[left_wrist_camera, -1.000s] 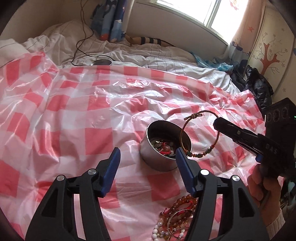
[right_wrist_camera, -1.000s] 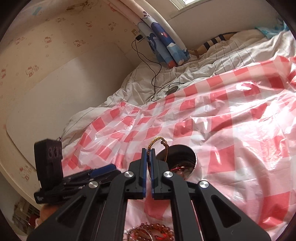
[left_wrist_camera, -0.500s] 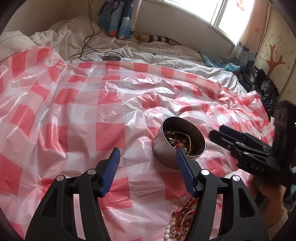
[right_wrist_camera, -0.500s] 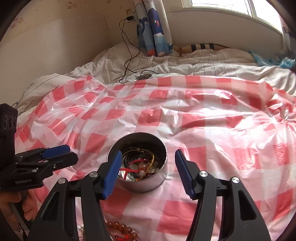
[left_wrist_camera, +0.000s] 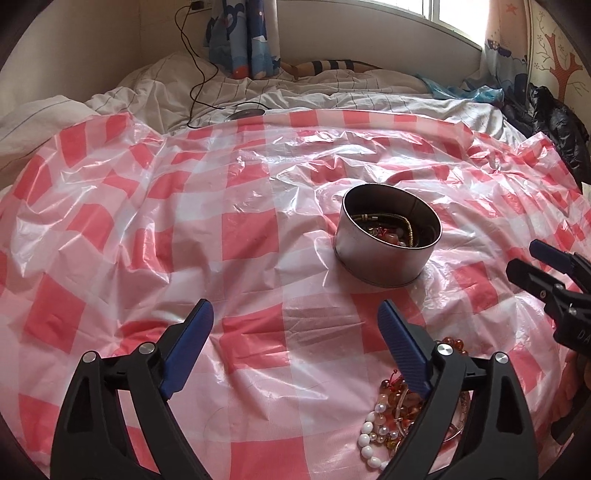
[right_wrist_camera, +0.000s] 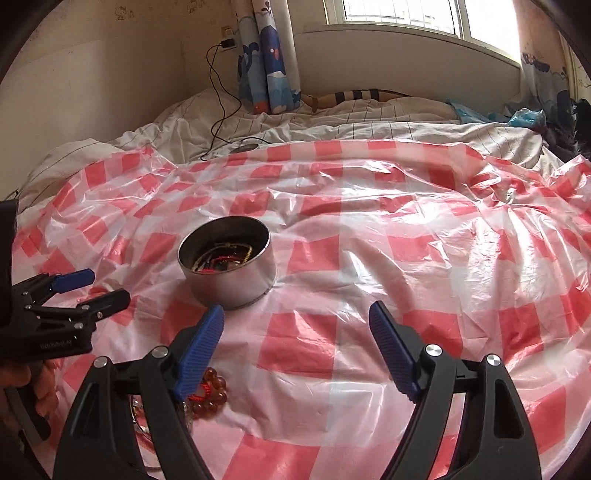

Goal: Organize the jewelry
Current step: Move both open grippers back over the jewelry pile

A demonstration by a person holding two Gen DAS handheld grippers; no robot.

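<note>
A round metal tin [left_wrist_camera: 384,254] holding bracelets sits on the red-and-white checked plastic sheet [left_wrist_camera: 147,221] over the bed; a beaded jewelry pile [left_wrist_camera: 391,417] lies nearer, right of centre.

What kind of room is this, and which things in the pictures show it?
Most likely a bedroom in a home. A rumpled white striped bed sheet lies under the red-and-white checked plastic cover, a blue cartoon-print curtain hangs by the window, and a black charging cable runs from a wall socket.

Black claw [left_wrist_camera: 293,343] frames, ribbed blue pads [left_wrist_camera: 400,347], silver screws
</note>
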